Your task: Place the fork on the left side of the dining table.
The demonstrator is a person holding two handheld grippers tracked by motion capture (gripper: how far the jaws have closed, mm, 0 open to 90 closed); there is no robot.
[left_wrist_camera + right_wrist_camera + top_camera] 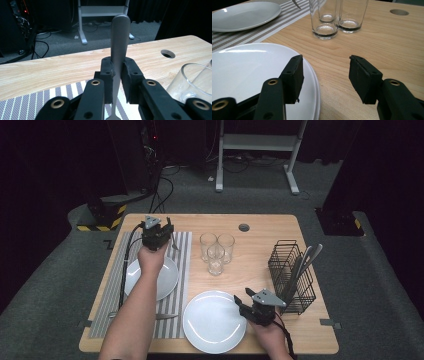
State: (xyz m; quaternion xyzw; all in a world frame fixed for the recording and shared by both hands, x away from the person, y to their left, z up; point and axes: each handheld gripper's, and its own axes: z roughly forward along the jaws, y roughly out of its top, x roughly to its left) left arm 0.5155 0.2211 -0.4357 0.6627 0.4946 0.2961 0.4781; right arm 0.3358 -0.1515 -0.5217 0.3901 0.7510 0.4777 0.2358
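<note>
The left gripper pinches a piece of cutlery by its flat metal handle, above the far end of the striped mat, near the table's far edge. Its lower end is cut off below the jaws, so it may be a fork. The right gripper hovers with jaws spread and empty over the right rim of the near plate. Bare wood lies between that plate, the three glasses and the wire basket.
</note>
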